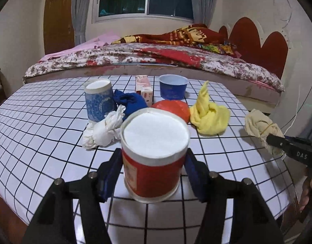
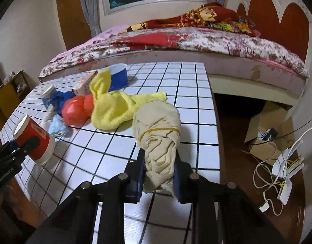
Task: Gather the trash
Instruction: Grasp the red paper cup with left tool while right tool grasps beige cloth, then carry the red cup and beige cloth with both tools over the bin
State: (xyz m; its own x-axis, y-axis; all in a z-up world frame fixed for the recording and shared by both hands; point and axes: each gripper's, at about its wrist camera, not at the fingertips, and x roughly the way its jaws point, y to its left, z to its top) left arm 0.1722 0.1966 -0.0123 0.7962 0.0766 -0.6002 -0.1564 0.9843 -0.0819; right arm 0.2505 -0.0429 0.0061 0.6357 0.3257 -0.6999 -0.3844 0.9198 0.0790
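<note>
2 grippers work at once over the checked white table [image 1: 44, 122]: the left gripper [image 1: 153, 174] clamps the upside-down red paper cup [image 1: 153, 156], the right gripper [image 2: 159, 174] pinches the rubber-banded beige cloth bundle [image 2: 158, 134], apparently for carrying off as trash.

A glossy checked covering is seen on the table [image 1: 44, 122]. The red cup [image 1: 153, 156] looks like matt paper. The beige rag [image 2: 158, 142] is soft wrinkled cloth, the yellow towel [image 1: 208, 116] fluffy cloth, and the orange bag [image 2: 74, 111] shiny plastic.
</note>
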